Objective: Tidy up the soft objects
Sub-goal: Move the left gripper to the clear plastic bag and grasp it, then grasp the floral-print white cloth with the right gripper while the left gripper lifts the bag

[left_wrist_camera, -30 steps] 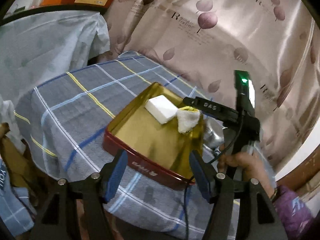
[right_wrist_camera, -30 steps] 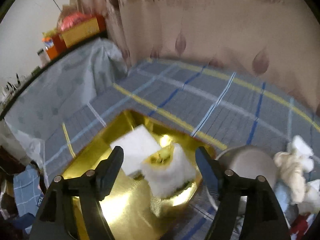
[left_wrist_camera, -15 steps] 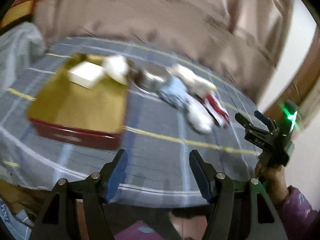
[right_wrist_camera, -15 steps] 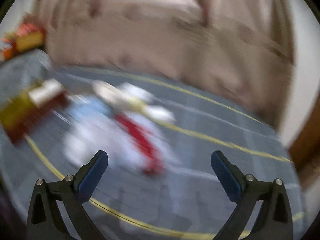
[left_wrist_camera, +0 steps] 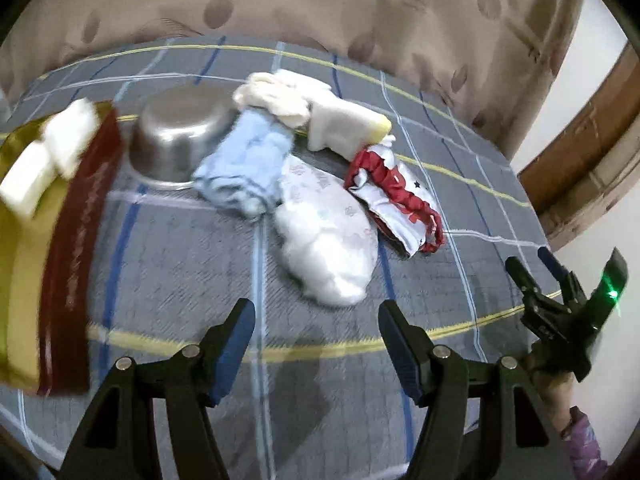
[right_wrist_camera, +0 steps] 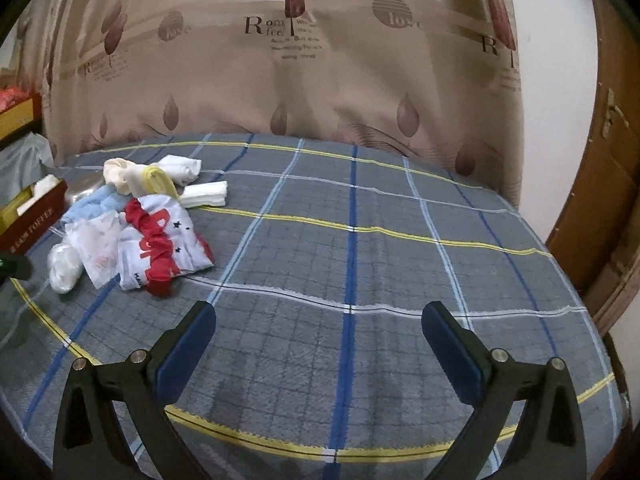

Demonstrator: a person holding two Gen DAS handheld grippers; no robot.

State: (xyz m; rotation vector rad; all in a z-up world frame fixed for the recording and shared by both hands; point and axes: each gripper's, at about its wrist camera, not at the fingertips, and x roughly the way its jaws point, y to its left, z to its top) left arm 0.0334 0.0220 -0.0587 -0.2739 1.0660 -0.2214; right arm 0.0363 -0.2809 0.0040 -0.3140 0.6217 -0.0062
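Ahead of both pairs of jaws, on the checked tabletop [right_wrist_camera: 360, 264], we count one loose heap of soft things: one pale blue cloth [left_wrist_camera: 244, 160], one white printed pouch [left_wrist_camera: 328, 236], one red-and-white garment [left_wrist_camera: 396, 196], one cream bundle [left_wrist_camera: 276, 96] and one white sponge block with a yellow edge [left_wrist_camera: 344, 128]. We also count one steel bowl [left_wrist_camera: 180, 136], lying tilted against the heap, and one red tin with a gold inside [left_wrist_camera: 76, 248], which holds two more white pieces [left_wrist_camera: 48, 152]; blur keeps us from telling what they are.

From the left gripper [left_wrist_camera: 316, 344] the white printed pouch lies just beyond the jaw tips and roughly centred between them, with the blue cloth up and to the left and the garment up and to the right. Its jaws stand apart with nothing between them, touching nothing.

From the right gripper [right_wrist_camera: 316, 344] the whole heap [right_wrist_camera: 140, 224] lies well off to the left and farther away, with bare cloth straight ahead. Its jaws are spread very wide and empty. In the left wrist view this gripper shows at the right edge, in a person's hand [left_wrist_camera: 556, 384].
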